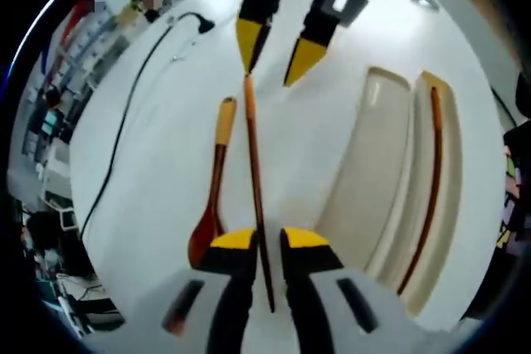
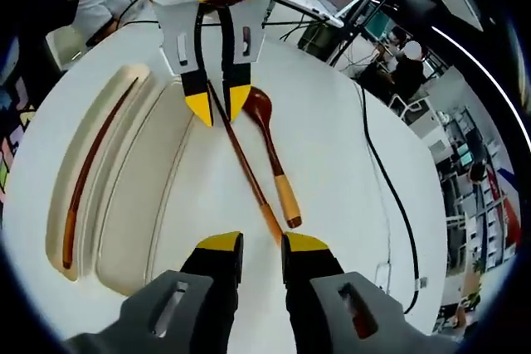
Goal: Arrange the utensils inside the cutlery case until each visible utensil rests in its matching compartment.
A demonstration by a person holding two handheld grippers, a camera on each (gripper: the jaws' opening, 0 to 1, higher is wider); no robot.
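Left claw (image 1: 267, 242): we see its yellow-tipped jaws drawn in around one end of the loose chopstick (image 1: 255, 196); they look pinched on it, though actual contact is hard to confirm.
Right claw (image 2: 261, 248): we see its jaws parted, with the chopstick's orange-tipped end lying between them on the surface, not yet squeezed.
Why both ends: we judge the thin rod is being steadied at one end while the other claw lines up at the opposite end, so it can be lifted level.
Loose chopstick: slim, straight, reddish-brown wood, smooth and glossy, flat on the surface beside the case.
Spoon (image 1: 212, 192): just beside the chopstick, apart from both claws; dark red-brown glossy bowl, narrow stem, paler tan handle end. It is outside the case.
Cutlery case (image 1: 377, 180): cream, matte, long rounded tray with lengthwise compartments, lying open on the far side of the chopstick from the spoon.
Stored chopstick (image 1: 430, 180): a matching one rests in the outer narrow channel.
Wide compartment: bare; we judge it fits the spoon.
Surface (image 1: 158, 155): white, smooth, rounded edge; a black cable (image 1: 124, 126) runs across it.
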